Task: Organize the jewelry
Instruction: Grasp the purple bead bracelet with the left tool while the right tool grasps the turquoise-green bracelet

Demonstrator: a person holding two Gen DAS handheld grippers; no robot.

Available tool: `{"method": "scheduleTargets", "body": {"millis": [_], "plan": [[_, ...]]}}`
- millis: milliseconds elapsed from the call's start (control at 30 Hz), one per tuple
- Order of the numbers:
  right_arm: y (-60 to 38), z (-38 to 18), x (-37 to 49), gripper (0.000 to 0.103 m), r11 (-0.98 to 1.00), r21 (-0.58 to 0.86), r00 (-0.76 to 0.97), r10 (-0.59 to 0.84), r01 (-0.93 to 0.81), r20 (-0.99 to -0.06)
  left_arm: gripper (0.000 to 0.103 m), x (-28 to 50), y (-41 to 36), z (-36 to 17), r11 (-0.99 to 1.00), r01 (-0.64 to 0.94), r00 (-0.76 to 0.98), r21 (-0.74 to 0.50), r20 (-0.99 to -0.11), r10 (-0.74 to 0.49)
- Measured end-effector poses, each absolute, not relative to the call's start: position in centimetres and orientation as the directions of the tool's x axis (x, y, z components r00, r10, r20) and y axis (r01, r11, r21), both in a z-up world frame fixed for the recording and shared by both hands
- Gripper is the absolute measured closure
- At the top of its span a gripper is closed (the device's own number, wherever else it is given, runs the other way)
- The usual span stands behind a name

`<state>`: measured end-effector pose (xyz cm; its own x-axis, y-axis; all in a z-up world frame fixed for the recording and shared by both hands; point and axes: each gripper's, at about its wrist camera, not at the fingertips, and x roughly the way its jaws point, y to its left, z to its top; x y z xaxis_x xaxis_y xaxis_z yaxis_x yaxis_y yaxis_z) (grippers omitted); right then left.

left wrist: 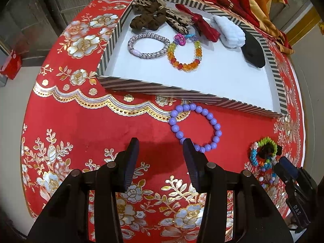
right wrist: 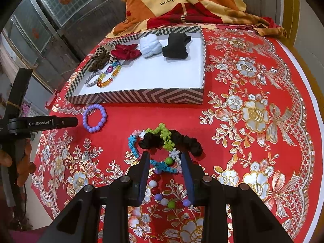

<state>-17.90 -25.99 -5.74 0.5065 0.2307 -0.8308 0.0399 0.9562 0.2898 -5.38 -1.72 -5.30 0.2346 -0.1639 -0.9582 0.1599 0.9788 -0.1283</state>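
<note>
A striped tray (left wrist: 182, 96) (right wrist: 137, 98) with a white floor holds scrunchies, a silver bracelet (left wrist: 148, 45) and an orange-yellow beaded bracelet (left wrist: 185, 53). A purple bead bracelet (left wrist: 195, 127) (right wrist: 94, 117) lies on the red cloth in front of the tray. My left gripper (left wrist: 161, 147) is open and empty just before it, its right finger tip at the bracelet's near edge. A pile of a black scrunchie (right wrist: 182, 140), a green-blue bracelet (right wrist: 162, 165) and a mixed bead string (right wrist: 162, 198) lies ahead of my right gripper (right wrist: 165, 160), which is open around the pile's near part.
The table wears a red floral cloth (right wrist: 253, 111). An orange and red blanket (right wrist: 192, 2) lies behind the tray. The right gripper shows at the right edge of the left wrist view (left wrist: 293, 180); the left gripper body shows at the left of the right wrist view (right wrist: 40, 123).
</note>
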Motion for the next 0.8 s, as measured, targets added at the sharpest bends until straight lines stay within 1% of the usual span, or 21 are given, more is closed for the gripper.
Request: {"method": "scheduleTargets", "body": {"millis": [567,800], "plan": [[-26.3,-6.3,-17.8,0.073,0.95,0.308,0.497,0.244,0.051,-0.833,0.059,-4.5,-3.0,-6.6,0.974,0.163,0.205,-0.159,-0.96,-0.191],[-25.7,-6.5,-17.0,0.073,0.957,0.288,0.493,0.234,0.034,-0.838,0.059,-4.0,-3.7,-7.2,0.975,0.176,0.198,-0.137,-0.965,-0.171]]}}
